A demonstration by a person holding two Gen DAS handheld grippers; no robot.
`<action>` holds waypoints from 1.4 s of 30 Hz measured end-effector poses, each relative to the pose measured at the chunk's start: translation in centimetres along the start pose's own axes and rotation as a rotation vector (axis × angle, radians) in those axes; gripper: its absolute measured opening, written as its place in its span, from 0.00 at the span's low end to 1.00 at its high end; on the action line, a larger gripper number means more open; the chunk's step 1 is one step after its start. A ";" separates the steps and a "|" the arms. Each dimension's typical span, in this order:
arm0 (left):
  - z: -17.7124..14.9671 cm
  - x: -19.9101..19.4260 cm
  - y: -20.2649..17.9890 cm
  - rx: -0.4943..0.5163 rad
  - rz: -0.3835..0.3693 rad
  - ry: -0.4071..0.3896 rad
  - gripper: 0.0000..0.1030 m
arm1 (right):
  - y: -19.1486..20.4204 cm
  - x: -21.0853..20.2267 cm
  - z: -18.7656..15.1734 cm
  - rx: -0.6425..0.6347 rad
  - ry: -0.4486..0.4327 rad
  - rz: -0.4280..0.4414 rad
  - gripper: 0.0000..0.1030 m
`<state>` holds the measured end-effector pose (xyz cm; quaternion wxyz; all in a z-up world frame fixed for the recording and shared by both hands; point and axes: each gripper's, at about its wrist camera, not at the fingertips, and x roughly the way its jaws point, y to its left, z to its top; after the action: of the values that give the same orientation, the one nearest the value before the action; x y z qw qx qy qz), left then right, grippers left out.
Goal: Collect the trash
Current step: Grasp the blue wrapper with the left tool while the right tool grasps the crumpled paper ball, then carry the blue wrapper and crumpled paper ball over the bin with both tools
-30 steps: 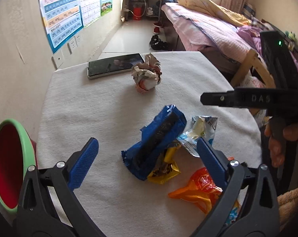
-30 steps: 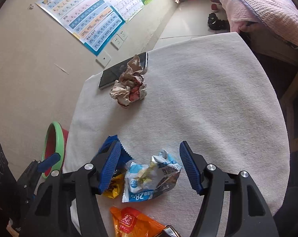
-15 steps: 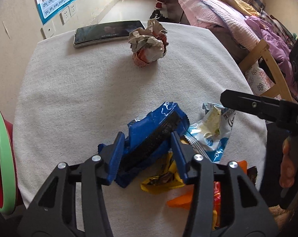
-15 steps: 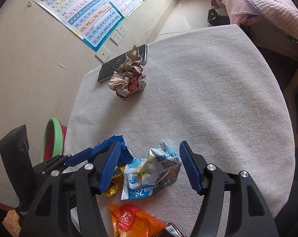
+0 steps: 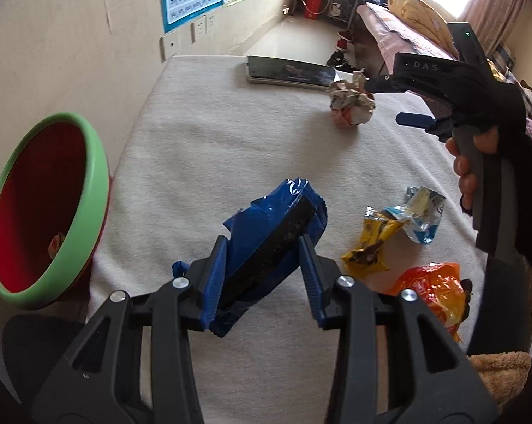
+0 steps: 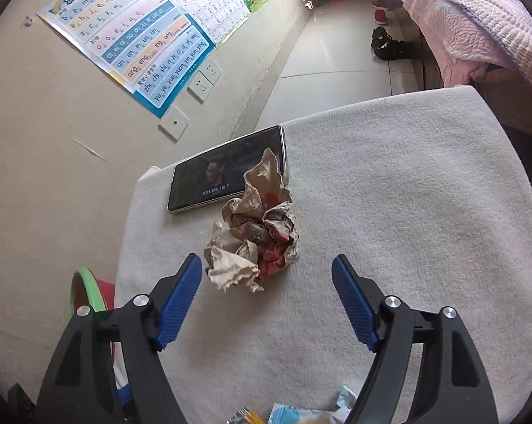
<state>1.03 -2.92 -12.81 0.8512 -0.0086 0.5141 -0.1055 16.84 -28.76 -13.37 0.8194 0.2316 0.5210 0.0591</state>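
Barely started: left gripper [image 5: 262, 275] fingers clamped on the blue wrapper [image 5: 273, 240], bin [image 5: 47, 212] at 9 o'clock. Right gripper [image 6: 266, 300] just opening, nothing gripped (paper wad [image 6: 255, 243] ahead). Three wrappers left on the surface [image 5: 213, 148].

Between the jaws of the left gripper [image 5: 262, 275], whose pads are ribbed blue on black arms, sits a glossy blue wrapper [image 5: 273, 240] with a black band along it; to their right lie a yellow wrapper [image 5: 371, 243] with brown print, a pale blue and white packet [image 5: 421, 215] and an orange wrapper [image 5: 431, 289]; to their left is a bin [image 5: 54, 272] with a green rim and red inside. Ahead of the right gripper [image 6: 266, 279], also blue-padded on black, the crumpled paper [image 6: 255, 236] is beige with red blotches; beyond it a black-screened phone [image 6: 227, 173] lies on the off-white tablecloth [image 6: 407, 212].
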 end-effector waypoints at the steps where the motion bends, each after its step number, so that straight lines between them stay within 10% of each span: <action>1: -0.3 0.1 0.5 -0.019 0.002 0.006 0.38 | -0.1 0.6 0.3 0.024 0.012 0.004 0.72; 8: -1.0 0.9 1.8 -0.074 0.018 0.028 0.45 | 1.0 4.1 0.3 -0.027 0.102 -0.033 0.71; 14: -1.2 1.0 2.0 -0.074 0.024 0.028 0.53 | 2.1 2.7 -0.7 -0.096 0.073 -0.019 0.38; 42: -0.8 -2.0 1.8 -0.078 0.089 -0.075 0.41 | 8.2 -7.3 -11.6 -0.381 -0.021 0.018 0.38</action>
<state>-0.25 -0.67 -11.62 0.8726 -0.0227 0.4856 -0.0472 4.52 -20.33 -7.80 0.8533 0.0777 0.4896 0.1615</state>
